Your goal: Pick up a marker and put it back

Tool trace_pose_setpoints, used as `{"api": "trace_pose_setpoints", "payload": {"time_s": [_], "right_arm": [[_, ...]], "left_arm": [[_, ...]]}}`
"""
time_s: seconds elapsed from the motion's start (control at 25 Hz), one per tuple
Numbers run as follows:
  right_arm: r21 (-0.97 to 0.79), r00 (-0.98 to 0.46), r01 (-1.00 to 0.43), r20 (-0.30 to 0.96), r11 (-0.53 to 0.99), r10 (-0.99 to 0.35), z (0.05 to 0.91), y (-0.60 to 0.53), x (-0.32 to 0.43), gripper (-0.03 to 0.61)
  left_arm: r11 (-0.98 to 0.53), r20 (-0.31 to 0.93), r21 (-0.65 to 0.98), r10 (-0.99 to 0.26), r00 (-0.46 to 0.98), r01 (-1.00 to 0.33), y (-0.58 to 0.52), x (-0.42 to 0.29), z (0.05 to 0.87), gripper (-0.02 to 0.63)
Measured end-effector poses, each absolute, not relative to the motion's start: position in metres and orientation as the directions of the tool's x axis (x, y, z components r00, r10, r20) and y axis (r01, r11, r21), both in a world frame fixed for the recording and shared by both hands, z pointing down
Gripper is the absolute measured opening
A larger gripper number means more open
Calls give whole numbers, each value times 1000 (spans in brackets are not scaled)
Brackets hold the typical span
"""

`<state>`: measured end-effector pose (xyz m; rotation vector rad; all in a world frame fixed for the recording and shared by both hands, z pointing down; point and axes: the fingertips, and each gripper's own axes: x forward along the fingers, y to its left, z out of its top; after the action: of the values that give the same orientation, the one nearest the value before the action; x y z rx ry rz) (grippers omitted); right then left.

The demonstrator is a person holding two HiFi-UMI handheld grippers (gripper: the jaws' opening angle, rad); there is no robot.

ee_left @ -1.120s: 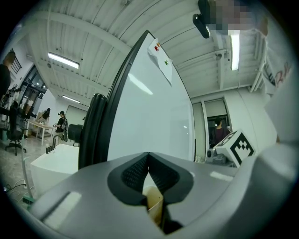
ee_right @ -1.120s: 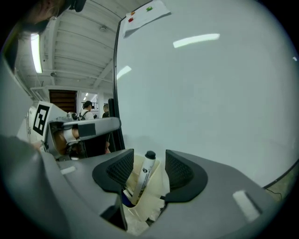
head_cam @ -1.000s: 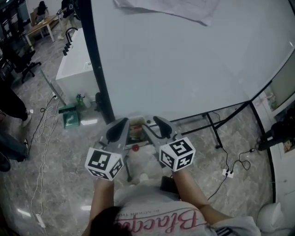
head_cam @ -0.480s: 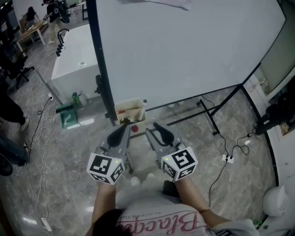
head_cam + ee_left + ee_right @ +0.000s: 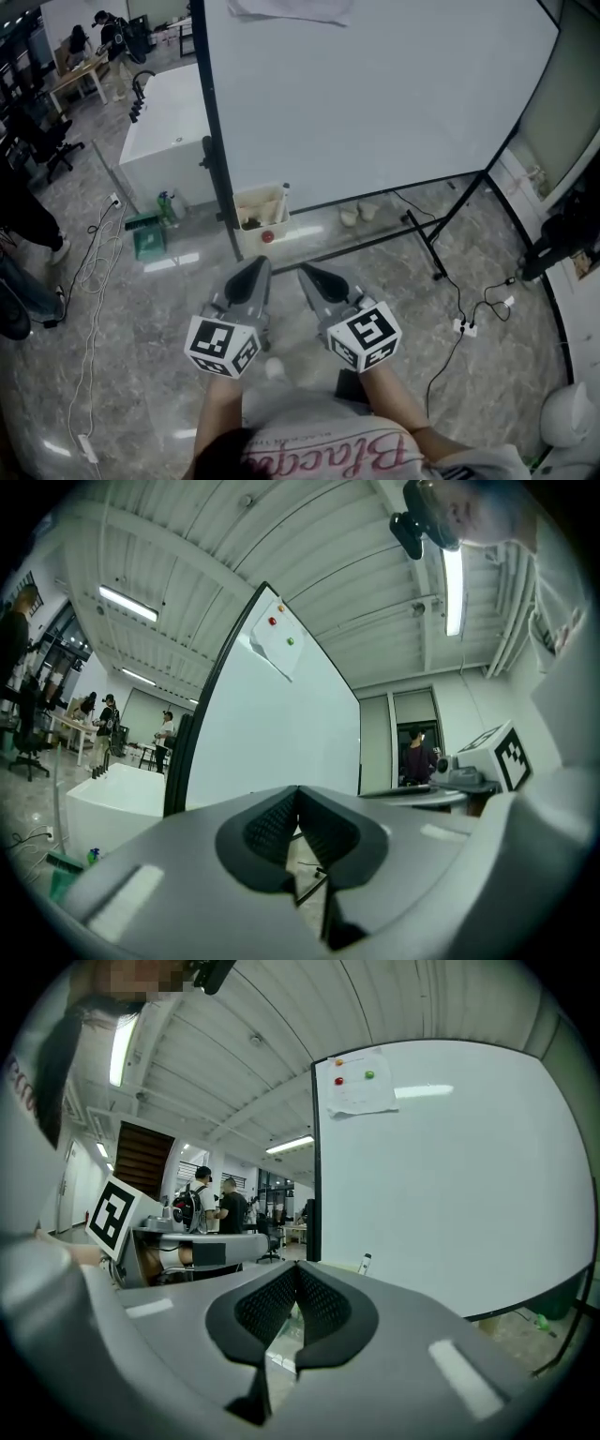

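Both the left claw [image 5: 258,266] and the right claw [image 5: 307,273] are together and empty; the right has just closed. A marker [image 5: 284,195] stands in the box [image 5: 251,232], well apart from them.

White whiteboard [image 5: 375,103] with a black frame fills the upper frame. The left claw [image 5: 261,264] and right claw [image 5: 305,272] are grey, each bearing a black-and-white square-patterned cube. Grey marbled floor [image 5: 141,309]; cream box [image 5: 251,242] with a red dot.

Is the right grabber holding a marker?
No, the right gripper has its jaws shut tight together in its own view, with nothing between them.
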<state>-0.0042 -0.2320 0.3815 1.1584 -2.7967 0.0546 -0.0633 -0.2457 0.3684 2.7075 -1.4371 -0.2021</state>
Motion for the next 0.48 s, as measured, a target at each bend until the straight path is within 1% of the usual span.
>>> {"api": "trace_pose_setpoints", "payload": {"time_s": [0.28, 0.48], "right_arm": [[31, -727, -680, 94, 732, -680, 371, -191, 4, 2], [42, -746, -657, 100, 752, -658, 371, -165, 4, 2]], "left_arm": [[-507, -100, 131, -861, 498, -852, -203, -55, 365, 0], [-482, -106, 130, -876, 471, -866, -180, -48, 364, -2]]}}
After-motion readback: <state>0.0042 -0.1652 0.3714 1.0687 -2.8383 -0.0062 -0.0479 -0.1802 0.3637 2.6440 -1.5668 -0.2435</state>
